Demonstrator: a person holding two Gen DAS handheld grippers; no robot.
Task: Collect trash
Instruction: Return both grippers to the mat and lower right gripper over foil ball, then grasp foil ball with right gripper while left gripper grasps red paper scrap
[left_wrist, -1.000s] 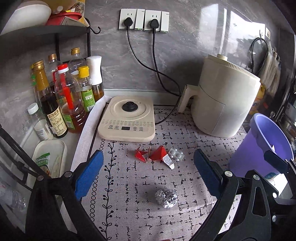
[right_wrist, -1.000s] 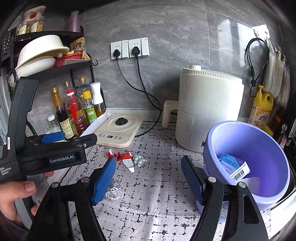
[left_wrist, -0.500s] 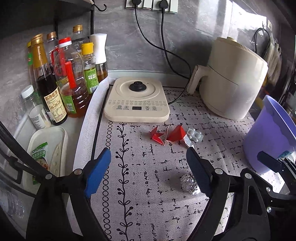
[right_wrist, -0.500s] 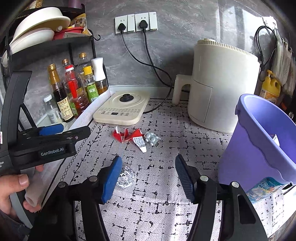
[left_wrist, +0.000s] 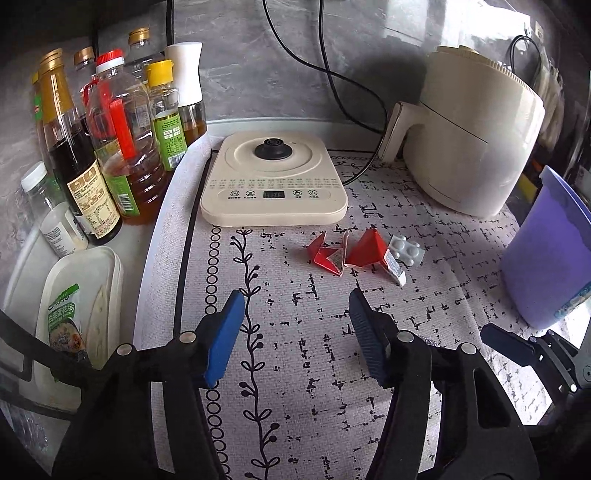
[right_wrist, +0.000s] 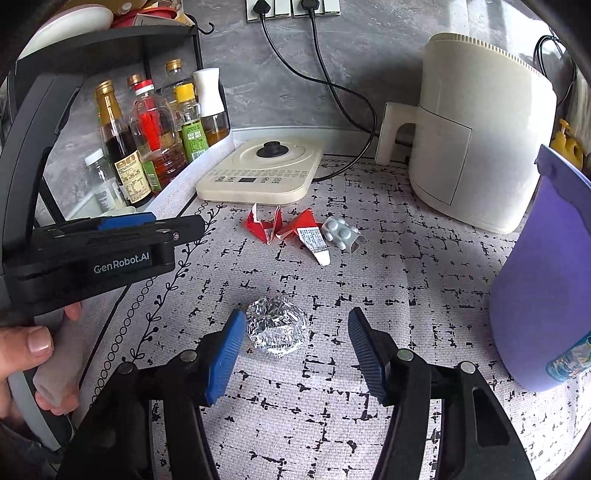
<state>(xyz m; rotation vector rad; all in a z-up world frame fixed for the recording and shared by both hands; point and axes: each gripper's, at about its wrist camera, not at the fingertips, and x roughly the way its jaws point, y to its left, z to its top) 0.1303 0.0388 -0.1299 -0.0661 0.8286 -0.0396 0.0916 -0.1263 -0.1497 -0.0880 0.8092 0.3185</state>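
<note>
Two claws part-open, left claw (left_wrist: 295, 334) closing over bare mat – right claw (right_wrist: 295, 349) closing, unclenched, flanking foil ball (right_wrist: 276, 329)

Cream air fryer (left_wrist: 476, 136); induction cooker (left_wrist: 275, 181) — bottles (left_wrist: 122, 147) beside it.

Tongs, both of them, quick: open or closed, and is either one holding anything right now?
Left tongs: open, holding nothing, jaws just been closing.
Right tongs: open, foil ball between the jaws, not gripped.

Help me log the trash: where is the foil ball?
In the right wrist view the foil ball lies on the mat, just ahead of the right gripper, nearer its left finger, with the red wrappers beyond.
</note>
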